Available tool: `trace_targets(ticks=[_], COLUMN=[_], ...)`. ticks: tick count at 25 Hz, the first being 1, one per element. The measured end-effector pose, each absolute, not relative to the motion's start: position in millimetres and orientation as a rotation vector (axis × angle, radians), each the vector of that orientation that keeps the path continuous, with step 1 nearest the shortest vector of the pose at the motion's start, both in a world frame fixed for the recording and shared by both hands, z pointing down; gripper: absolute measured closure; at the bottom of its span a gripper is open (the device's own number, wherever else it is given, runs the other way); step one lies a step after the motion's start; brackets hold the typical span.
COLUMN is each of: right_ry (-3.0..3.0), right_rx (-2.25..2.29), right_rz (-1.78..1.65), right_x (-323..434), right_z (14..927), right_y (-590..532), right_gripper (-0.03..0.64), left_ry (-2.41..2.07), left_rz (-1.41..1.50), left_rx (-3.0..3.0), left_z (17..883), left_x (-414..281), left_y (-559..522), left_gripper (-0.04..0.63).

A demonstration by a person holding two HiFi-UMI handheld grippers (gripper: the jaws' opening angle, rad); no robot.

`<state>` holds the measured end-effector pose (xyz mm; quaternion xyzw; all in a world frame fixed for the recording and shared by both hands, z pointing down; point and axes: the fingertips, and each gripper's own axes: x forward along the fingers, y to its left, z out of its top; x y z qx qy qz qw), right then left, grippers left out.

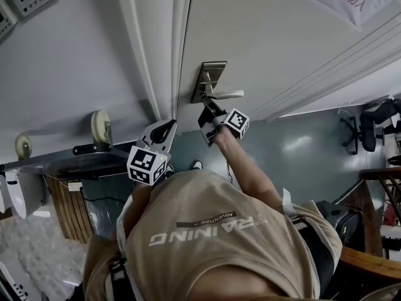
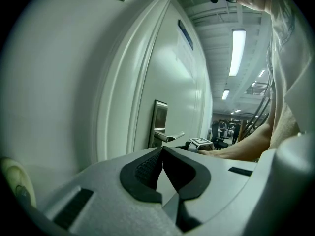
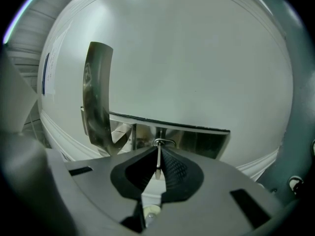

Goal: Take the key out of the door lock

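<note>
- key (image 3: 158,162): thin flat metal blade, seen edge-on, small wire ring at its head. It sits in the lock plate (image 3: 197,137), just beside the lever handle (image 3: 98,102).
- right tool (image 3: 158,152): ribbed black pads clamped on the key's flat sides.
- lock plate: rectangular, brushed steel, reflective. Lever handle is curved and polished.
- door (image 1: 269,36): smooth white panel with moulded trim.
- left tool (image 2: 162,150): grey shell, black pads together, nothing gripped. It is near the door edge, apart from the plate.
</note>
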<state>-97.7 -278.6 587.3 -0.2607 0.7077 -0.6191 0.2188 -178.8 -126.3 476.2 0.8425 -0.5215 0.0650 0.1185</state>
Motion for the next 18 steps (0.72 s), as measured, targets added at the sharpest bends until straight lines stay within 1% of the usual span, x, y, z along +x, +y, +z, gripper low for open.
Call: trace_targets(ticks=[11, 18], right_ry=[1.997, 2.069], right_rx=[-0.712, -0.691], right_rz=[-1.748, -1.720], right_x=[-64.5, -64.7], right_z=[599.5, 585.1], right_y=[-233.1, -221.7], right_gripper=[0.591, 0.591], left_ry=[-1.513, -1.453], left_rz=[0.191, 0.202], left_rx=[2.456, 2.476], left_z=[479.9, 481.4], left_x=[-179.4, -165.1], left_y=[-131.9, -129.3], left_gripper=[0.586, 0.586])
